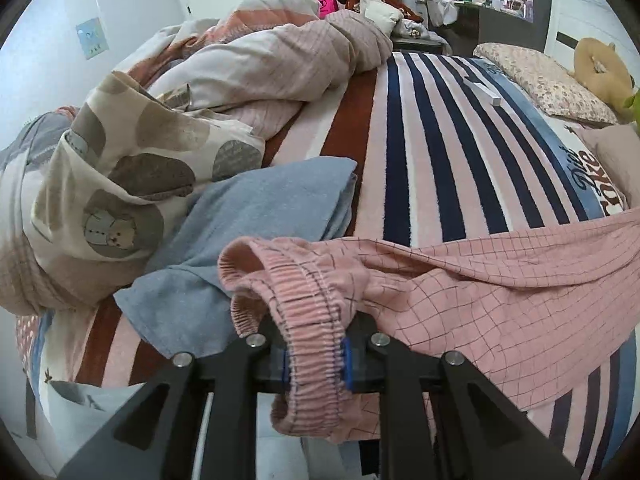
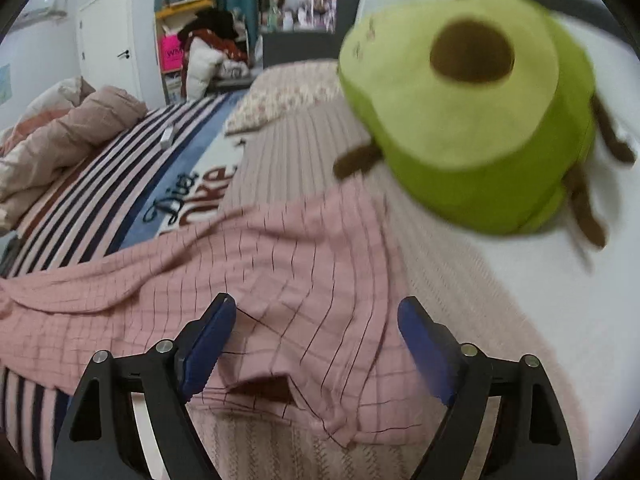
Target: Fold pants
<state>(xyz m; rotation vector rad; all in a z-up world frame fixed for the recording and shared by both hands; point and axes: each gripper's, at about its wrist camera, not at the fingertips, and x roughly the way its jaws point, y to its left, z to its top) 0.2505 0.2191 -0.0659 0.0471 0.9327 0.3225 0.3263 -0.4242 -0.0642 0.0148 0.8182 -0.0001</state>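
On the near edge of the striped blanket [image 1: 420, 152], in your left wrist view, your left gripper [image 1: 316, 364] is clamped on the gathered elastic waistband of the pink checked pants [image 1: 500, 292], which trail off to the right across the bed. A folded blue cloth [image 1: 256, 216] lies just left of the waistband. Far right, the blanket reads partly "Diet" and "oke".

In your right wrist view, your right gripper [image 2: 316, 344] stands wide apart over the pants [image 2: 248, 272], its pads gripping nothing; the leg end lies between them. A green avocado plush [image 2: 472, 128] sits far right. The blanket's lettering [image 2: 192, 196] is cut off here.
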